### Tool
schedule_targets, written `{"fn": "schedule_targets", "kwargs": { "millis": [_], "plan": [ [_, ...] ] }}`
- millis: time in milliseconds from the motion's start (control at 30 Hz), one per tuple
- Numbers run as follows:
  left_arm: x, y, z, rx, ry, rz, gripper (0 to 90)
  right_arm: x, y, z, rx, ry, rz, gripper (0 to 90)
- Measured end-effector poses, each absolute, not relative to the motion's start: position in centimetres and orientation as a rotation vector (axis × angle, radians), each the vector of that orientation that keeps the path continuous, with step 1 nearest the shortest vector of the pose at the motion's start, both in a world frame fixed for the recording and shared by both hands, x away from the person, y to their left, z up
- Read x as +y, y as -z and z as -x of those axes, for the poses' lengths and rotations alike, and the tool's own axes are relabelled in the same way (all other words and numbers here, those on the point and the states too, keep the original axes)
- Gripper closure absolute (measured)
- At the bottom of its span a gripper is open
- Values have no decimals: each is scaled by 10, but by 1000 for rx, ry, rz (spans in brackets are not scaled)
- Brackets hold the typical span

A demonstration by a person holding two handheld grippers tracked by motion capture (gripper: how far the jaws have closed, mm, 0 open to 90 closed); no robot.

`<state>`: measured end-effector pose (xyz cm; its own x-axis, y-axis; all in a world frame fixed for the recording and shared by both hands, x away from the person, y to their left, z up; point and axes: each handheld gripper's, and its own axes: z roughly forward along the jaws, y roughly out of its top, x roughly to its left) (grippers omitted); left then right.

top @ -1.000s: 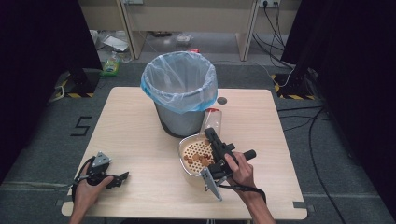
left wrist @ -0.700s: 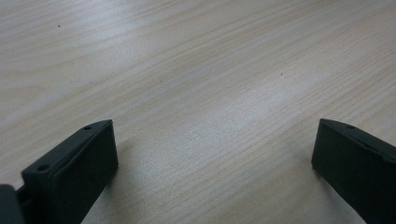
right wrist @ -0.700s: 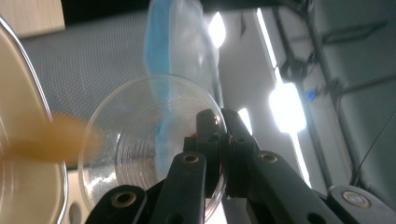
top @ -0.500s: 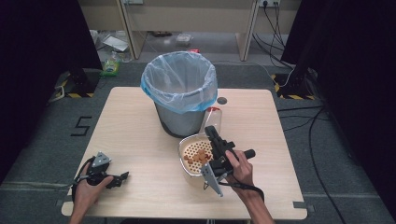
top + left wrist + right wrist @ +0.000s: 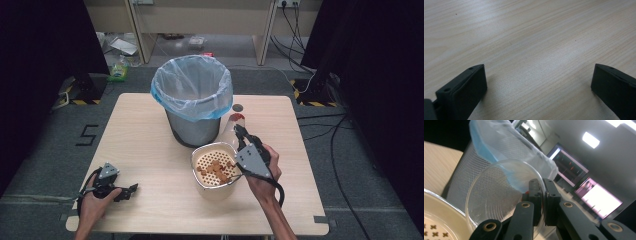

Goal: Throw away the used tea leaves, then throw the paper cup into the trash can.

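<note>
From the high view, the right tongs (image 5: 240, 131) hold a clear lid (image 5: 231, 127) lifted beside the bin (image 5: 192, 100); the bowl (image 5: 216, 170) of food stands uncovered on the counter (image 5: 150, 150), apparently not yet emptied. The left tongs (image 5: 131, 189) rest idle. Left gripper view: jaws wide over bare counter (image 5: 529, 45). Right gripper view: jaws pinch the lid (image 5: 499, 197) rim before the bin (image 5: 466, 180).

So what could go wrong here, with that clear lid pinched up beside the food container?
1. The right gripper pinches the clear round plastic lid only at its rim, jaws shut on it, so the lid might slip or swing loose.
2. The lid hangs close to the mesh bin with the blue plastic liner; it could knock the bin.
3. The open white container of brown food pieces sits just below; a dropped lid could scatter the food.
</note>
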<state>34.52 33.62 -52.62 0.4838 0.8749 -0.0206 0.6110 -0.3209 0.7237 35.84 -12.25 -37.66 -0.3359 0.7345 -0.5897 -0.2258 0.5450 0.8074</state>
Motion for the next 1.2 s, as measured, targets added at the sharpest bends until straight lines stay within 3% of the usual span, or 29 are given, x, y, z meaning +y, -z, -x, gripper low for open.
{"fn": "schedule_targets", "kwargs": {
  "millis": [667,1200],
  "plan": [
    [336,526,-345,1222,-499,-2052,0,-156,351,-403,1655,-1264,-765,863],
    [336,526,-345,1222,-498,-2052,0,-147,266,-446,1627,-1237,-743,862]
  ]
}}
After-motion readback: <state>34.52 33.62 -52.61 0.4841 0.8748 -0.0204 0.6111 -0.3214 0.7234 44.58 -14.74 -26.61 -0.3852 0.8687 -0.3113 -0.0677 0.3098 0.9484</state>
